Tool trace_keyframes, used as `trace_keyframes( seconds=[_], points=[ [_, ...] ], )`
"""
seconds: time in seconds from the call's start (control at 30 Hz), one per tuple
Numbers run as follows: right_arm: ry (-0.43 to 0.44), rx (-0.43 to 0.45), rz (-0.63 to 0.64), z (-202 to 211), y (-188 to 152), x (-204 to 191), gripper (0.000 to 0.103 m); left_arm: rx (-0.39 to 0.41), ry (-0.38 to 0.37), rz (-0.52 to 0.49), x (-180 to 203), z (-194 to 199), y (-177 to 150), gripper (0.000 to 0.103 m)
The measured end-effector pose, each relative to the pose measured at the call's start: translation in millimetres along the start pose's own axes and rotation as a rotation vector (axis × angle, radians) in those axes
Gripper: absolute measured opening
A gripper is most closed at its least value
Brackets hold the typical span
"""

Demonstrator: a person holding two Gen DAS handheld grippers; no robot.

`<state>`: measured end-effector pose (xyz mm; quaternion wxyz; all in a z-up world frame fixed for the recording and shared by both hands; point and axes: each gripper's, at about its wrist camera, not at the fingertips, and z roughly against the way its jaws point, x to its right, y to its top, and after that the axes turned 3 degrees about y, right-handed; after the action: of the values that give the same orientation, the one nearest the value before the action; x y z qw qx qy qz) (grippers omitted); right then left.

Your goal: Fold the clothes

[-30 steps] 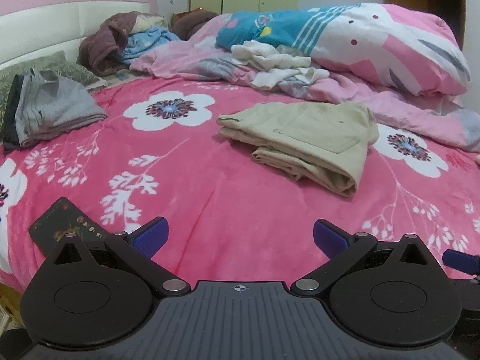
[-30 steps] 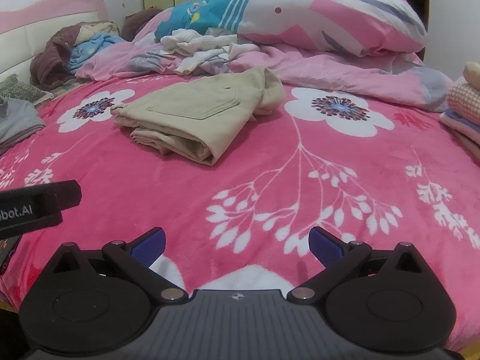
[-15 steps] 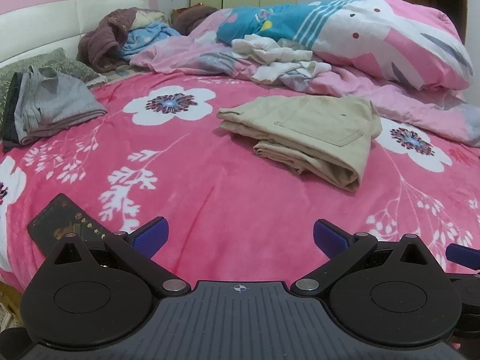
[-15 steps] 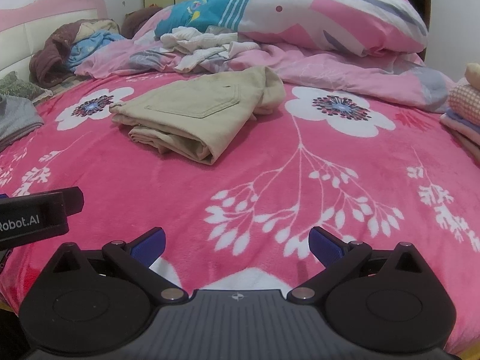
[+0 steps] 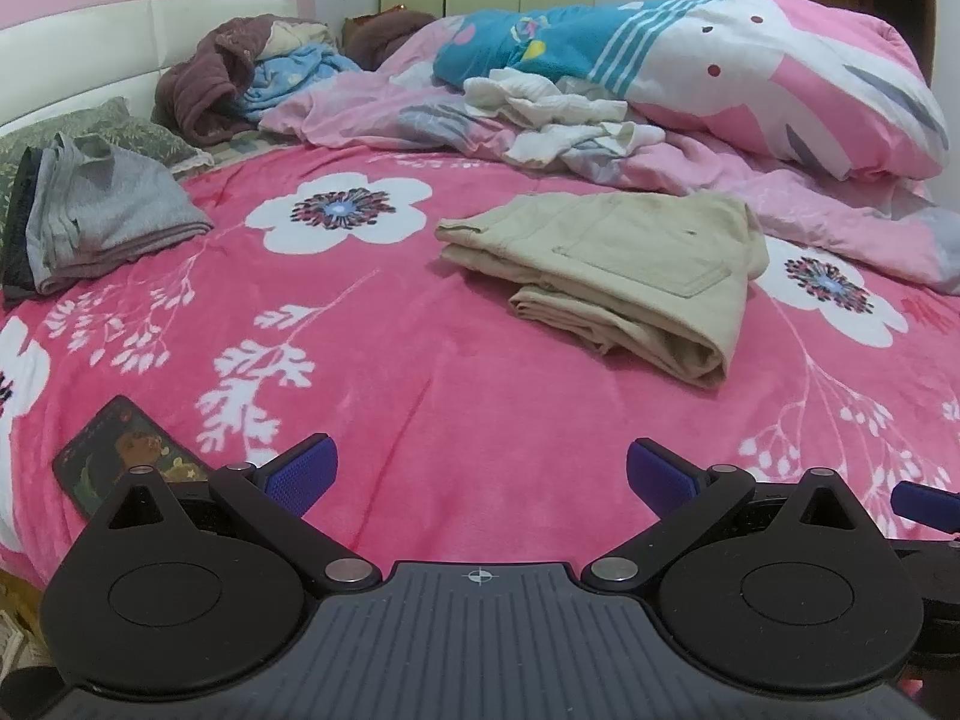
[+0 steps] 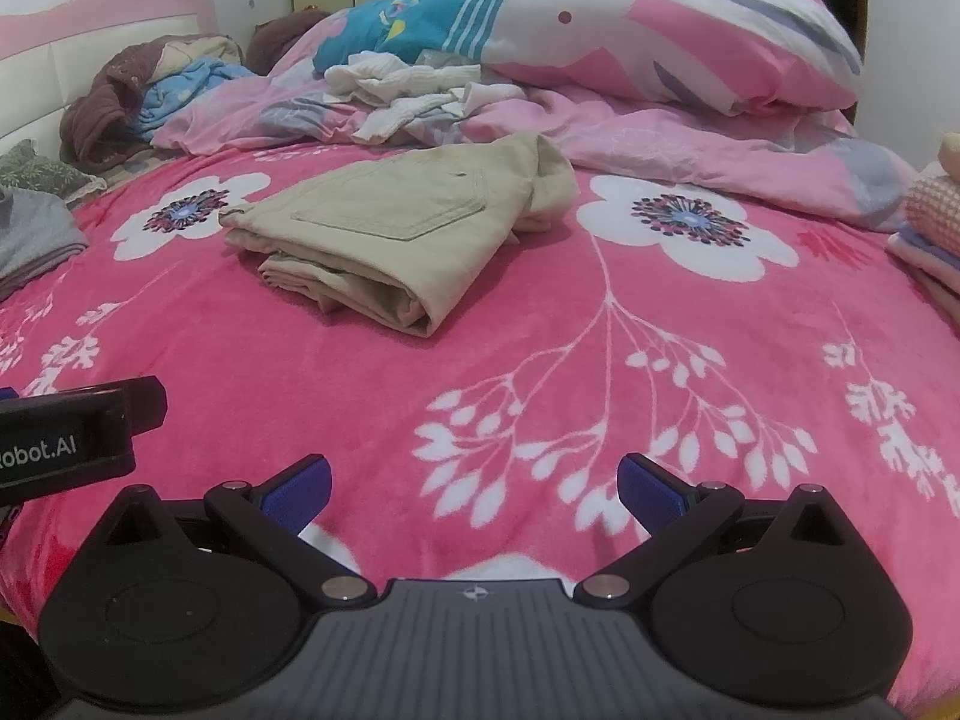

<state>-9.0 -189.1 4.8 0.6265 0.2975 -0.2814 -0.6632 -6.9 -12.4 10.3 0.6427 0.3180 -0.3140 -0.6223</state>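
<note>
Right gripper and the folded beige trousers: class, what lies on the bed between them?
Nothing but bare pink floral blanket lies between the right gripper and the folded beige trousers; the right wrist view shows this.

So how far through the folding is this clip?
Done, by the look of it: beige trousers lie folded mid-bed, a grey folded garment near the headboard, a folded stack at the right edge. In hand: nothing; left gripper and right gripper are both open and empty. Left: the crumpled white clothes and brown and blue heap.
</note>
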Motion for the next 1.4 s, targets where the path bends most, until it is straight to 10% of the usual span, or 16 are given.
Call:
trace_keyframes(
  seconds=[0.73,1.23,1.4],
  points=[
    [-0.008,-0.001,0.025,-25,55,0,0.103,0.044,-0.056,-0.008,-7,-36,42,0.103],
    [0.003,0.247,0.263,-62,101,23,0.103,0.112,-0.189,0.144,-8,-112,84,0.101],
    [0.184,0.229,0.338,-105,157,20,0.103,0.102,-0.257,0.183,-6,-131,76,0.093]
  ],
)
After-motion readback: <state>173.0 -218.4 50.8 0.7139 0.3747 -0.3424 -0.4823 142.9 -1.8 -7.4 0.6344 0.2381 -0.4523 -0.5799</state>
